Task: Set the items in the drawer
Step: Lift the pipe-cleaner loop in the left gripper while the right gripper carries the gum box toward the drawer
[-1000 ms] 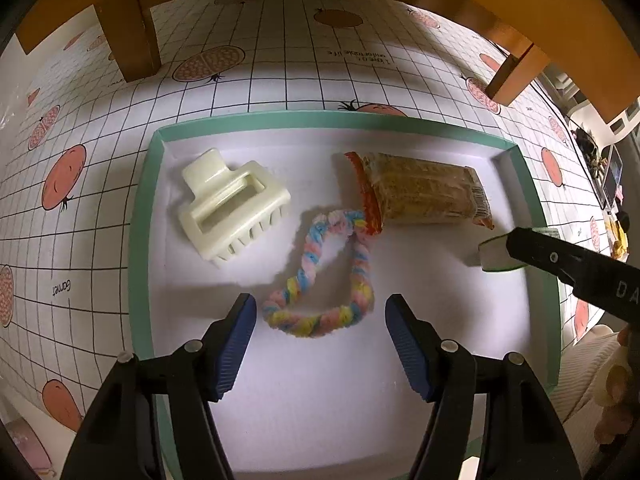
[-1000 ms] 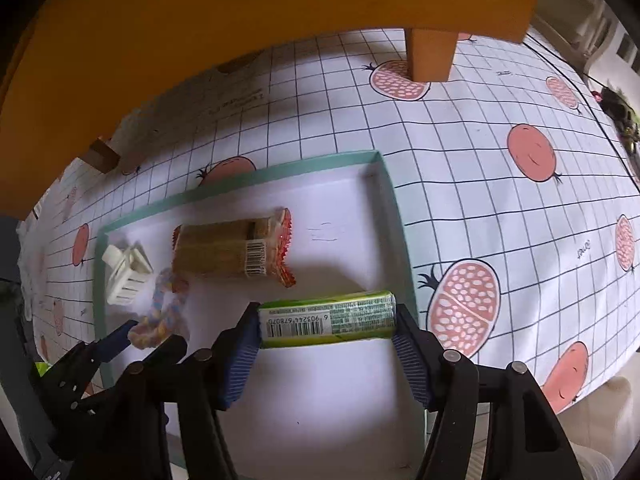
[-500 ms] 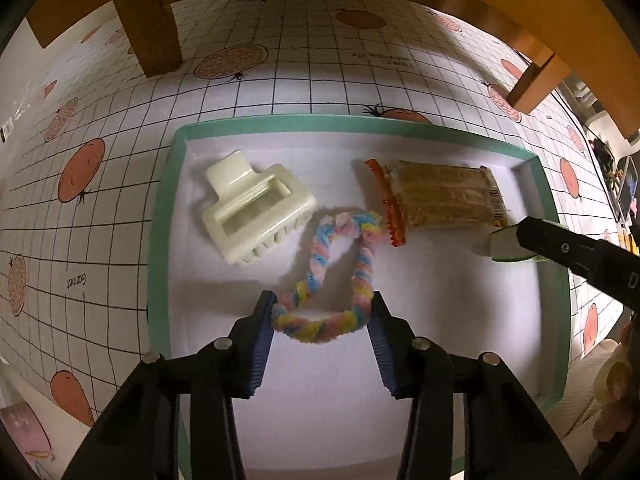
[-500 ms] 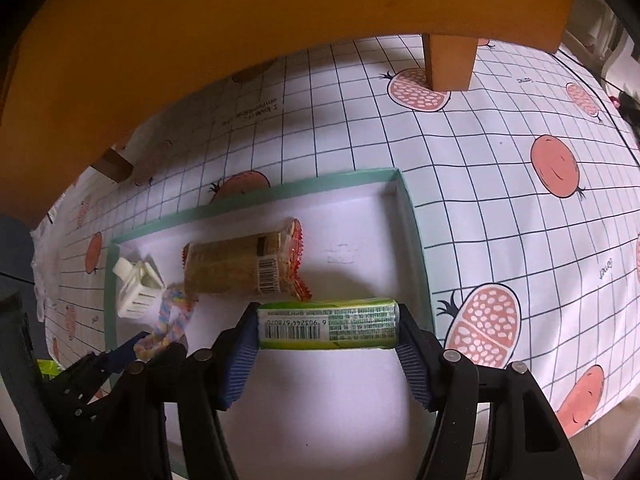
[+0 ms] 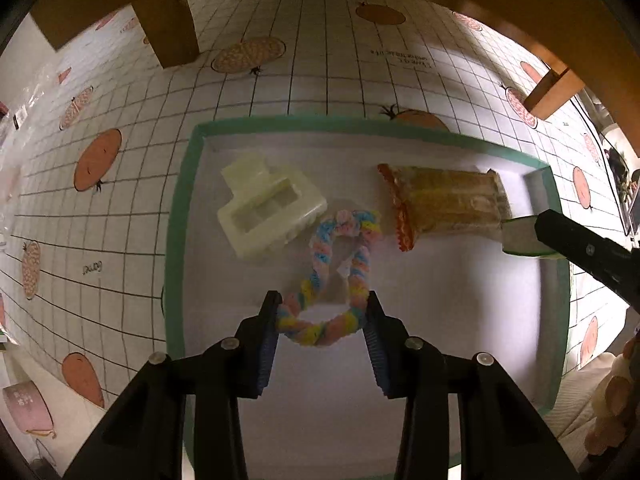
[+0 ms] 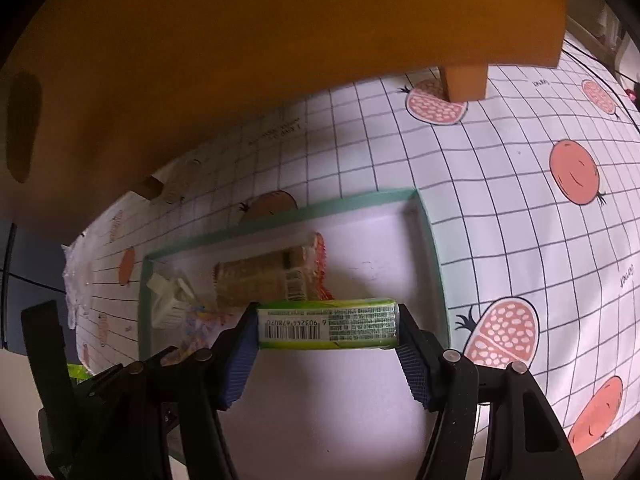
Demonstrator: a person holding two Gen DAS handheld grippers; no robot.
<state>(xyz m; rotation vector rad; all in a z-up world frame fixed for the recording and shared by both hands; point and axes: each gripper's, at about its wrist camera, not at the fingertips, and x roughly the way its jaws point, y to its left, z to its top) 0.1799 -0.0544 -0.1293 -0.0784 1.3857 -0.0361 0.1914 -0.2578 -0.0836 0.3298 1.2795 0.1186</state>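
A white tray with a green rim (image 5: 176, 240) lies on the fruit-print cloth. In it are a cream claw clip (image 5: 268, 216), a snack packet (image 5: 448, 204) and a pastel twisted loop (image 5: 344, 264). My left gripper (image 5: 322, 320) is shut on the loop's near end, which looks raised above its shadow. In the right wrist view my right gripper (image 6: 327, 332) is shut on a green pack (image 6: 352, 316), held crosswise just above the tray floor, close in front of the snack packet (image 6: 260, 280). The claw clip (image 6: 168, 304) sits at the tray's left end.
Brown wooden furniture (image 6: 240, 60) overhangs the cloth, its legs (image 5: 168, 28) (image 5: 552, 88) standing behind the tray. The tray's right wall (image 6: 436, 264) is close to the green pack. A person's hand (image 5: 612, 400) shows at the right edge of the left wrist view.
My left gripper went from wide open to shut on the pastel loop and lifted its near end. The right gripper kept hold of the green pack, which is now nearer the snack packet.
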